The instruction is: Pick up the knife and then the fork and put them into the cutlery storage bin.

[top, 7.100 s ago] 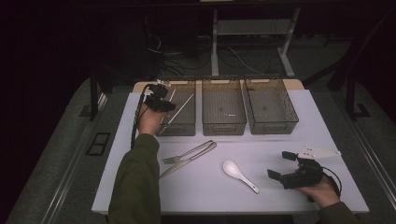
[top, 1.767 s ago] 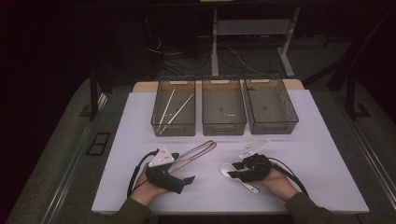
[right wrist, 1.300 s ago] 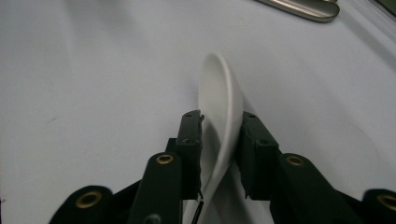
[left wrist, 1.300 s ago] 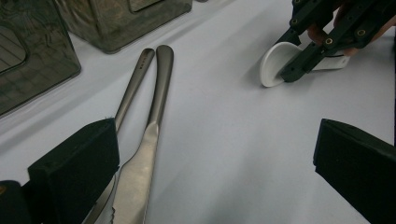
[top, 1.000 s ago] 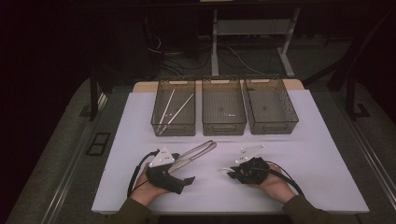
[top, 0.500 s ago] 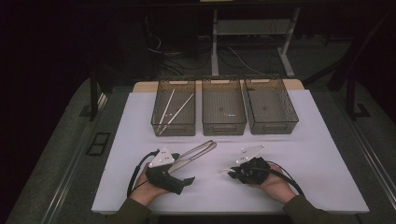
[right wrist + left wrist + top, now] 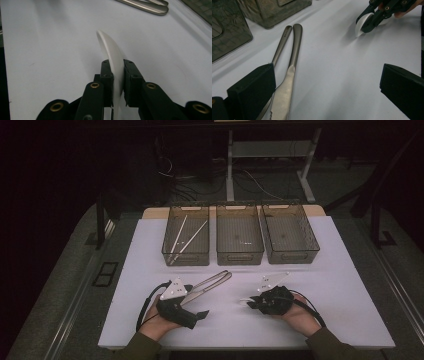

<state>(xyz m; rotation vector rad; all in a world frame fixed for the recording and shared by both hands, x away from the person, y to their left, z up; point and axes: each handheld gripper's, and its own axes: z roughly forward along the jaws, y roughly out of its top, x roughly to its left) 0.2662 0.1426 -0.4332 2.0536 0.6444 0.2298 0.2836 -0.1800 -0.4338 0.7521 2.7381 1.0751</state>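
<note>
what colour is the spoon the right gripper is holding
White: the spoon, pinched in the right gripper, shows best in the right gripper view.

The right gripper clamps a white spoon edge-up above the white table, metal tongs beyond.

Bare counter is left open between the two hand-held grippers and to the right. Far edge is blocked by three bins set side by side. Metal tongs are laid just beside the left hand-held gripper.
</note>
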